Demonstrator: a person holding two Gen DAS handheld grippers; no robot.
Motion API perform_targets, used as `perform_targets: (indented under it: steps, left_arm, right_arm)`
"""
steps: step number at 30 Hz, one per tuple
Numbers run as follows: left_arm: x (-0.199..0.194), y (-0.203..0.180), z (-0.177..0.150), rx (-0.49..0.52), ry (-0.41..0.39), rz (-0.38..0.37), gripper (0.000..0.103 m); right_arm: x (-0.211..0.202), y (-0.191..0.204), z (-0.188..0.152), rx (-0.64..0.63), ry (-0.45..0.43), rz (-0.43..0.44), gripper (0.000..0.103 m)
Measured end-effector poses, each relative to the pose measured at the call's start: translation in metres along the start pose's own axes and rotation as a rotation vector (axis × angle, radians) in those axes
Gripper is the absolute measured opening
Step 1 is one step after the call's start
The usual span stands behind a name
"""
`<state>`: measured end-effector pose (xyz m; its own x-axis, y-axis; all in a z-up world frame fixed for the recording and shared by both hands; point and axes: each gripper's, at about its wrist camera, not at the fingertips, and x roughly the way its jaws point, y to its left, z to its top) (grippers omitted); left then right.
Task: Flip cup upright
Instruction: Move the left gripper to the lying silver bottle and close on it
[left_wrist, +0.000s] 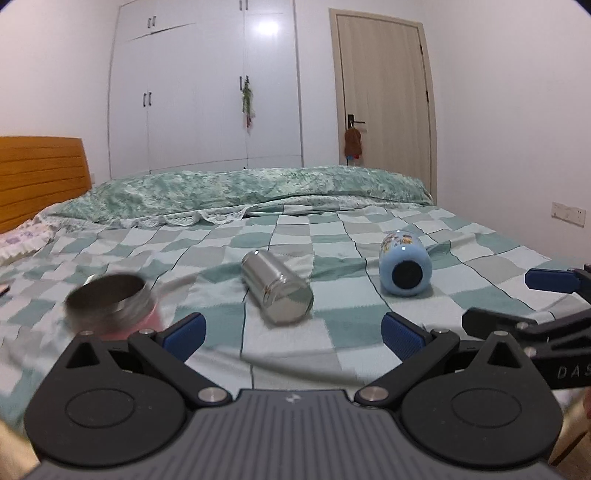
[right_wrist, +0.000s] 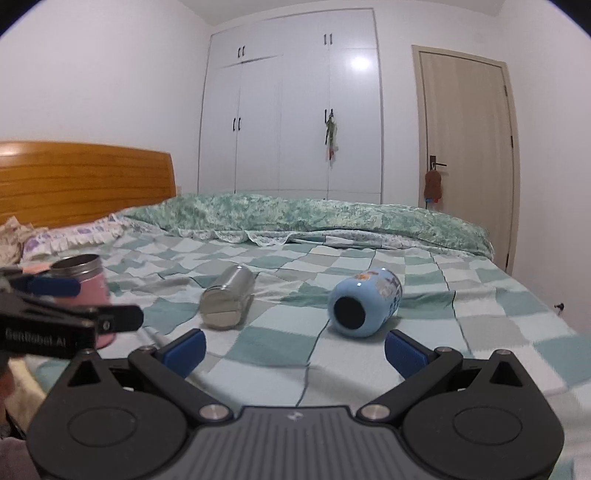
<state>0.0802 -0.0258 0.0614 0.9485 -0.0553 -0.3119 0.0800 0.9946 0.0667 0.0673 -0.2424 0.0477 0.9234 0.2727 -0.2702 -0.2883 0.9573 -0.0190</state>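
A pink cup with a steel rim (left_wrist: 110, 304) stands upright on the checked bed at the near left, just left of my left gripper (left_wrist: 293, 332), which is open and empty. It also shows in the right wrist view (right_wrist: 86, 284), behind the left gripper's fingers (right_wrist: 55, 286). A steel cup (left_wrist: 277, 291) lies on its side ahead, base toward me; it shows in the right wrist view too (right_wrist: 227, 301). A light blue cup (left_wrist: 404, 264) lies on its side at the right (right_wrist: 364, 302). My right gripper (right_wrist: 295, 349) is open and empty, just short of the blue cup.
The bed (left_wrist: 221, 240) has a green checked sheet and a rolled green quilt (left_wrist: 258, 192) along its far side. A wooden headboard (right_wrist: 81, 181) and pillows (right_wrist: 70, 236) are at the left. A white wardrobe (left_wrist: 207, 92) and a door (left_wrist: 384, 92) stand behind.
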Motion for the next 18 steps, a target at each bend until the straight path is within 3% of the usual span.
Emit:
perform_targets:
  steps: [7, 18]
  left_arm:
    - [0.067, 0.002, 0.042, -0.015, 0.098, 0.015, 0.103]
    - [0.184, 0.013, 0.07, -0.076, 0.302, 0.071, 0.103]
  right_arm:
    - [0.058, -0.022, 0.034, -0.055, 0.061, 0.004, 0.103]
    - [0.157, -0.051, 0.059, -0.048, 0.176, 0.038, 0.103]
